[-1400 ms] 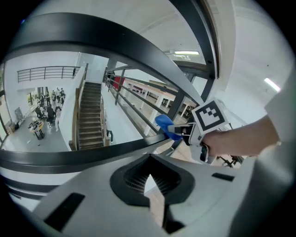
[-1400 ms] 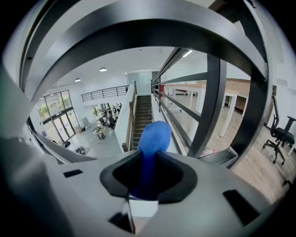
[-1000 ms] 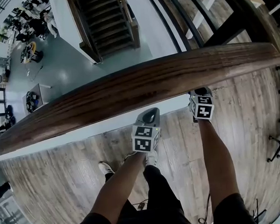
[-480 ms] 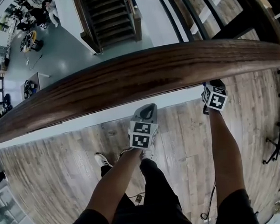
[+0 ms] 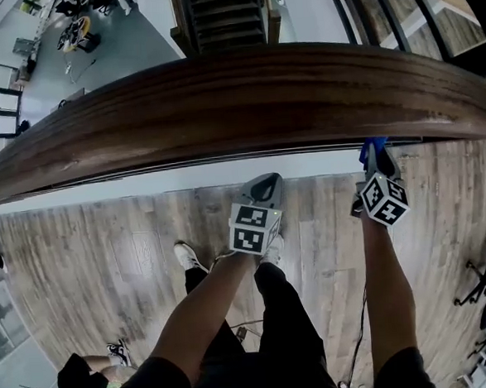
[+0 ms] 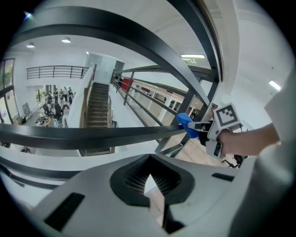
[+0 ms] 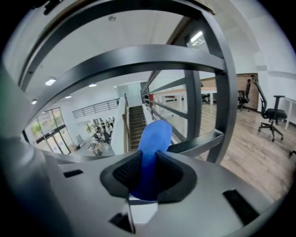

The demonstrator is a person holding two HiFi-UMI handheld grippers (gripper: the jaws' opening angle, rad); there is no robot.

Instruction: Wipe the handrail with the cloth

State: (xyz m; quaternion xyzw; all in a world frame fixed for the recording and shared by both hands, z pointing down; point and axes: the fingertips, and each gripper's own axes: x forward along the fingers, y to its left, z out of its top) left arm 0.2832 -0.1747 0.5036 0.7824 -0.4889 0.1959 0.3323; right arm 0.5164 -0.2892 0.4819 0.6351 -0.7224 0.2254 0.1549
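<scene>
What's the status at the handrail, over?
Right gripper shut on blue cloth. Left gripper shut, empty, off the handrail. Cloth at handrail's near edge, contact unclear. Nothing blocking.

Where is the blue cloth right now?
In the head view the blue cloth is on the right, just at the near edge of the wooden handrail. It is pinched between the jaws of the right tool.
</scene>
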